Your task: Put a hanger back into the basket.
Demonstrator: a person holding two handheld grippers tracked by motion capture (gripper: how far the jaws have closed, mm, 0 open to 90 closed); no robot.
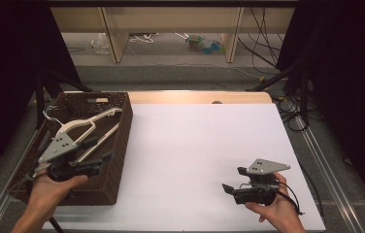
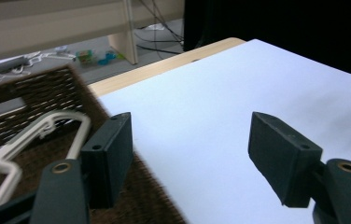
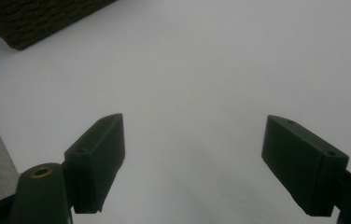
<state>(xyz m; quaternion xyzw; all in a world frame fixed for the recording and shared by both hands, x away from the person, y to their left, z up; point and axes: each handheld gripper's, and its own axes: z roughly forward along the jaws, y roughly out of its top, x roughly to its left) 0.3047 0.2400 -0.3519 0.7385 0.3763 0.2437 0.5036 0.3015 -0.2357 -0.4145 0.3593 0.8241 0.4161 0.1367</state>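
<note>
high: my left tool (image 1: 95, 154) jaws apart, empty, over basket (image 1: 122, 145) at 9 o'clock, hanger (image 1: 81, 127) lying inside; right tool (image 1: 233, 180) apart, empty, 4 o'clock on worktop (image 1: 195, 145) | left gripper view: hanger (image 2: 33, 135) at 9 o'clock in basket (image 2: 38, 88) | right gripper view: jaws apart, basket (image 3: 38, 18) corner at 11 o'clock

A pale wooden shelf frame (image 1: 117, 39) stands beyond the table, cables (image 1: 263, 53) and small coloured items (image 1: 205, 44) lying on the floor.
</note>
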